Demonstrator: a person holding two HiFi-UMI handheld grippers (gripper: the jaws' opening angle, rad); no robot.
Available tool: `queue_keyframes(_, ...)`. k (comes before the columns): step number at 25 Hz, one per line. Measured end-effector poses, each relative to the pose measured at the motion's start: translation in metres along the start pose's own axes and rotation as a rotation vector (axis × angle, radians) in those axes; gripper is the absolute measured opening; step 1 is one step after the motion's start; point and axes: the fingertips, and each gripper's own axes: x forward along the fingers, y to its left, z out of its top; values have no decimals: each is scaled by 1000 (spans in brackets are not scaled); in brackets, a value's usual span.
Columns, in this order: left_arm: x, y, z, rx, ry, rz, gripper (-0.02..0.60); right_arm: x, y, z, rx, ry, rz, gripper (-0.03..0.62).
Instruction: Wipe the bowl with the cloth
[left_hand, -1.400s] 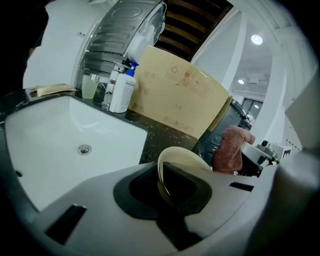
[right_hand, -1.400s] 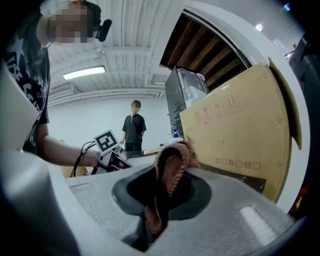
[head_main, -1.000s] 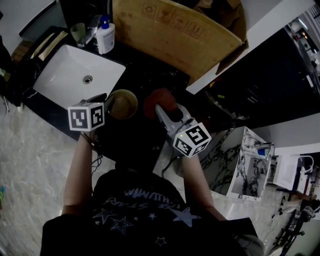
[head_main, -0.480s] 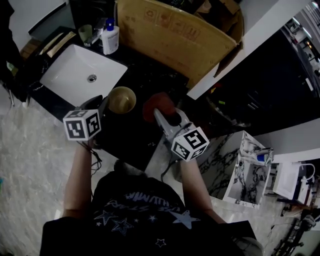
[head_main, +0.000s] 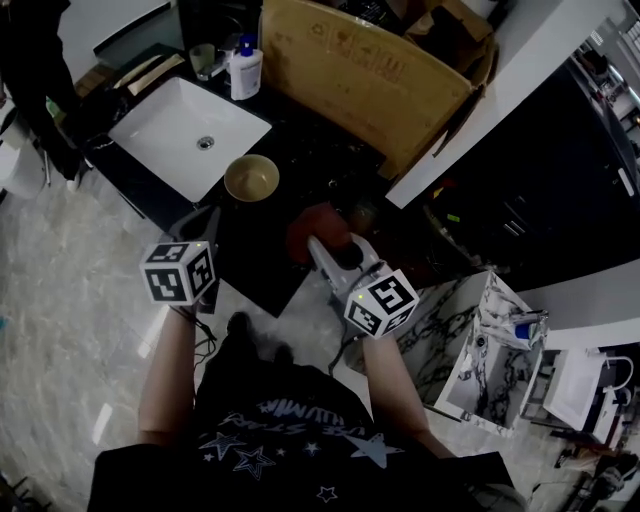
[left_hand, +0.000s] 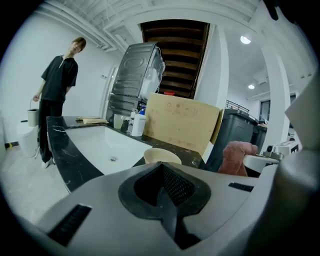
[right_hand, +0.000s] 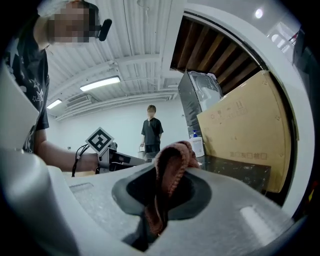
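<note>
Left gripper (left_hand: 162, 192): fingers closed together, nothing between them. Right gripper (right_hand: 159, 200): fingers clamped on the reddish cloth (right_hand: 172, 157). The bowl (head_main: 251, 178) stands upright on the dark bench (head_main: 305, 150) beside the white sink (head_main: 190, 135), apart from both grippers.

No legible text: only unreadable print on the cardboard box (head_main: 370, 75) and shirt (head_main: 290, 435).
</note>
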Motion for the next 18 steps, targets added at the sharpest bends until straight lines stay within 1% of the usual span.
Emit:
queue_keyframes(4, -29, -17, -17, -16, -13, 6, 8, -15, 17, -8, 14, 5, 39, 49)
queue_keyframes(7, -46, -28, -25, -3, -19, 5, 8, -22, 28, -14, 22, 11, 60, 49)
queue_keyframes(12, -68, -40, -20, 33, -56, -23, 8, -22, 47, -19, 19, 20, 89, 49)
queue_keyframes(18, -94, -39, -26, 29, -84, -51, 8, -21, 74, -29, 9, 41, 96, 49)
